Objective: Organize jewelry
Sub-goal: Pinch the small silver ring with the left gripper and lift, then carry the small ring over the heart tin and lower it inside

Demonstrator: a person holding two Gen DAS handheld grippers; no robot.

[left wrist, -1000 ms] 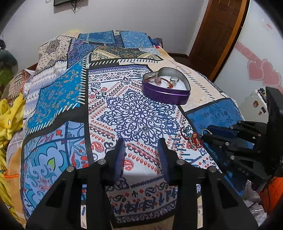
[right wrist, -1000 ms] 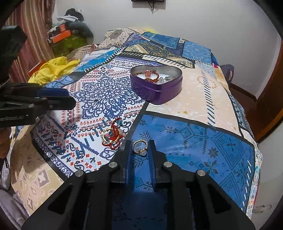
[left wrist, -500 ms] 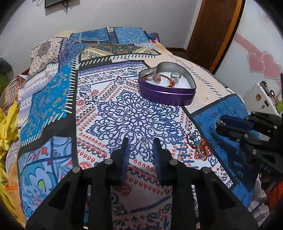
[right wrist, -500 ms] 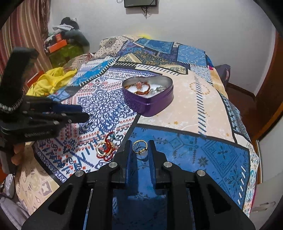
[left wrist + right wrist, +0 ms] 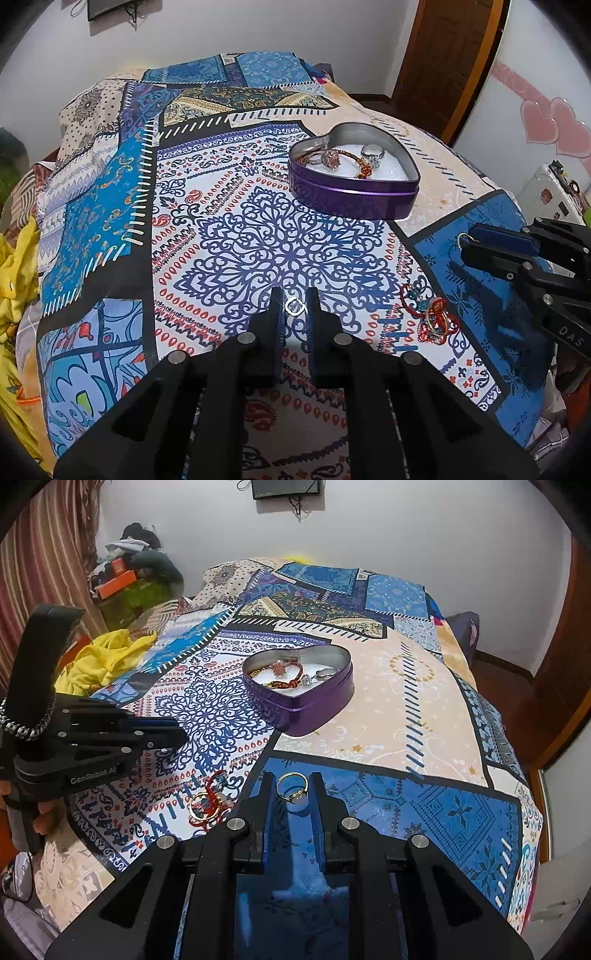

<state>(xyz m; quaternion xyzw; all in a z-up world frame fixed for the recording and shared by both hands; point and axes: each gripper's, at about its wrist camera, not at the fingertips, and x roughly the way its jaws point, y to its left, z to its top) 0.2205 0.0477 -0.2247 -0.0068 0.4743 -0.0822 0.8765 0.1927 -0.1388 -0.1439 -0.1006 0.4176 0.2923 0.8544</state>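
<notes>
My left gripper (image 5: 294, 301) was matte black plastic with two flat fingers (image 5: 275, 306), blue-faced inside, and round silver screw heads behind them. My right gripper (image 5: 291, 786) matched it. Seen from the right, the left unit bore white lettering on its side, with a braided black-and-white cord just above that lettering round its handle.

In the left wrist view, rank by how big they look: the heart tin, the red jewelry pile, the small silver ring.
1. heart tin
2. red jewelry pile
3. small silver ring, smallest though nearest the camera
</notes>
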